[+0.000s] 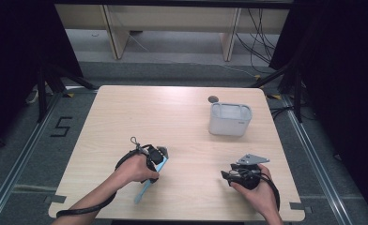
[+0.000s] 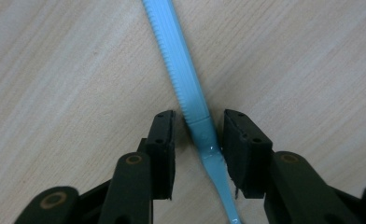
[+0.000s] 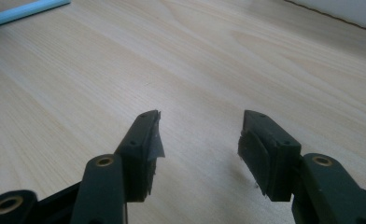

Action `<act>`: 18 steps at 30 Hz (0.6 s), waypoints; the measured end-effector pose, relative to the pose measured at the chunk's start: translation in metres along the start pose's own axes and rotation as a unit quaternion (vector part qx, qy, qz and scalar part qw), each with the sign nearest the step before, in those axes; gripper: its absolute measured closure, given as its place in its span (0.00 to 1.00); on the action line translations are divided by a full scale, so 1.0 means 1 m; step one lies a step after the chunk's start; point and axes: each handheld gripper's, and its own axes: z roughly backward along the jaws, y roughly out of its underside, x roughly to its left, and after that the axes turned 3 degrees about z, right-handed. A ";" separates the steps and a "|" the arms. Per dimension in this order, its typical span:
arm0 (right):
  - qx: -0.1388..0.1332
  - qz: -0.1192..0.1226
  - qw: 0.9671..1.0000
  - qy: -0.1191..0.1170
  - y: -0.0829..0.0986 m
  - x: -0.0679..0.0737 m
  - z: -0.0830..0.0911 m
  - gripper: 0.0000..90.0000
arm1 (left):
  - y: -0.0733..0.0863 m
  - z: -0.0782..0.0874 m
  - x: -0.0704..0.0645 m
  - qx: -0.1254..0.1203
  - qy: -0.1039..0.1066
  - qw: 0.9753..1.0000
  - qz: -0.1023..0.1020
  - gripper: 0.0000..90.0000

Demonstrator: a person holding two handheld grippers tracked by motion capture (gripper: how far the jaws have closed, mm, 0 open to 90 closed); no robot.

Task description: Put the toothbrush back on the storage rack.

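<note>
A light blue plastic knife point(image 2: 174, 51) with a serrated edge lies flat on the wooden table point(image 1: 182, 126). My left gripper point(image 2: 198, 117) is open and straddles the knife where blade meets handle, with a small gap on each side. From above, the left gripper point(image 1: 157, 164) sits over the knife point(image 1: 143, 190), whose handle end points to the table's front edge. My right gripper point(image 1: 225, 175) rests open at the front right, its jaws turned left. In its own view the right gripper point(image 3: 200, 119) has bare table between its fingers, and the knife point(image 3: 27, 11) lies far off.
A white translucent container point(image 1: 230, 119) stands at the back right of the table, with a round cable hole point(image 1: 213, 99) just behind it. Its lower wall point(image 3: 344, 11) shows in the right gripper view. Dark curtains and stands ring the table.
</note>
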 end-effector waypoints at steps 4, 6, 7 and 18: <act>0.001 -0.001 1.000 -0.003 -0.001 0.001 0.001 0.53 | 0.000 0.000 0.002 0.010 0.004 1.000 -0.010 0.77; 0.002 -0.008 1.000 -0.005 -0.001 0.002 0.001 0.53 | 0.000 0.000 0.004 0.012 0.006 1.000 -0.023 0.79; -0.002 -0.005 1.000 -0.004 -0.001 0.002 0.001 0.53 | 0.000 0.000 0.005 0.014 0.008 1.000 -0.023 0.80; 0.007 -0.008 1.000 -0.010 -0.001 0.004 0.000 0.53 | 0.003 0.001 0.005 0.014 0.014 0.997 -0.076 0.87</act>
